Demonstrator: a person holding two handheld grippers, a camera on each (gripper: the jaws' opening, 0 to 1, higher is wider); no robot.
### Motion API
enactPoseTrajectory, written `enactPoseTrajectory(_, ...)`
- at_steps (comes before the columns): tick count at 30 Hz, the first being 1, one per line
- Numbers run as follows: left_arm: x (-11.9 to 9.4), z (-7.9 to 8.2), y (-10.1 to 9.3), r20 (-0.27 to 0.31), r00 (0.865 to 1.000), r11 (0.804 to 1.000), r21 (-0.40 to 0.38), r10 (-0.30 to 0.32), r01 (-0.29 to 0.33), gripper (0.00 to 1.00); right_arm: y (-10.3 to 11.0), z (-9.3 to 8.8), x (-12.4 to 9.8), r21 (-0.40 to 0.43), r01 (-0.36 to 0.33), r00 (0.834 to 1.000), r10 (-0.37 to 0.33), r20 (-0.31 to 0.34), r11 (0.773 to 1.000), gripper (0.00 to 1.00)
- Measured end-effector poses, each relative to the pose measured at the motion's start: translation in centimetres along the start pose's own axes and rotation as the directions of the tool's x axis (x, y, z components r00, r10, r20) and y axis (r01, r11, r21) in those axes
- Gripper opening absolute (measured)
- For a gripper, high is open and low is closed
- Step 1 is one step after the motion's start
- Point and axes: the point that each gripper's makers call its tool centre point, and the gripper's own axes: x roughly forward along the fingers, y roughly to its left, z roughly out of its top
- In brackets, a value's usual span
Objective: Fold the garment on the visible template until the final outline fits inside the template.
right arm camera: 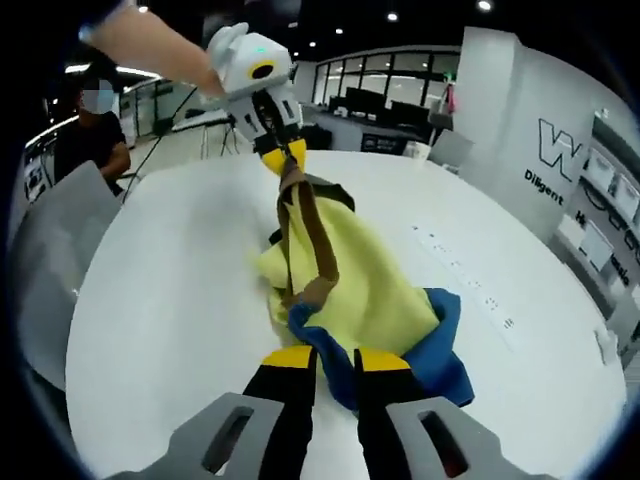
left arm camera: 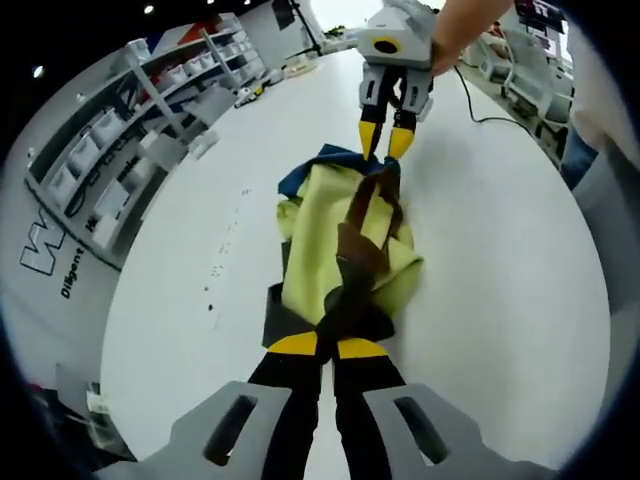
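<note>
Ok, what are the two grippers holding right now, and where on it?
Both hold the garment: the left gripper pinches one end, the right gripper the opposite end at its blue edge.

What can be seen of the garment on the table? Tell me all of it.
The garment is soft cloth, mostly pale yellow with blue parts and a brown strap-like band. It lies bunched and creased on the white table, stretched between two tongs. The left tongs pinch the end with a dark patch; the right tongs pinch the blue end. Both ends look lifted slightly, the middle sagging to the table. No template outline is discernible.
</note>
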Motion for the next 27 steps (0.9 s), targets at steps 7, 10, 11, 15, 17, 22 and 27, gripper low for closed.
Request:
enactPoseTrajectory(7, 0.1, -0.2, -0.5, -0.006, 1.0, 1.0, -0.009, -0.001, 0.001, 0.06, 1.8, 1.0, 0.8, -0.168, -0.008, 1.0, 0.007, -0.005, 0.986, 0.04)
enactPoseTrajectory(10, 0.0, -0.1, -0.6, -0.007, 1.0, 1.0, -0.01, -0.001, 0.001, 0.06, 2.4, 0.9, 1.2, -0.26, -0.022, 1.0, 0.015, -0.026, 0.965, 0.03)
enactPoseTrajectory(11, 0.0, -0.1, -0.6, -0.007, 1.0, 1.0, -0.011, -0.002, 0.001, 0.06, 2.5, 0.7, 1.4, -0.25, -0.028, 0.999, 0.021, -0.033, 0.968, 0.02)
enactPoseTrajectory(15, -0.1, -0.1, -0.6, -0.007, 1.0, 1.0, -0.014, -0.001, 0.001, 0.05, 1.8, -0.4, 1.7, -0.243, -0.022, 0.997, 0.004, -0.073, 0.97, 0.0)
enactPoseTrajectory(17, -0.1, -0.2, -0.7, -0.008, 1.0, 1.0, -0.015, -0.002, 0.002, 0.05, 1.4, -0.8, 1.8, -0.244, -0.018, 0.996, -0.003, -0.084, 0.97, 0.0)
enactPoseTrajectory(22, -0.3, -0.3, -0.9, -0.011, 1.0, 1.0, -0.018, -0.006, 0.006, 0.05, 1.0, -0.8, 1.2, -0.203, -0.019, 0.997, 0.004, -0.071, 0.979, 0.0)
enactPoseTrajectory(27, -1.3, -0.3, -1.0, -0.01, 1.0, 1.0, -0.026, -0.005, 0.005, 0.05, 0.0, 0.6, -0.9, -0.128, -0.016, 1.0, 0.015, -0.007, 0.992, 0.0)
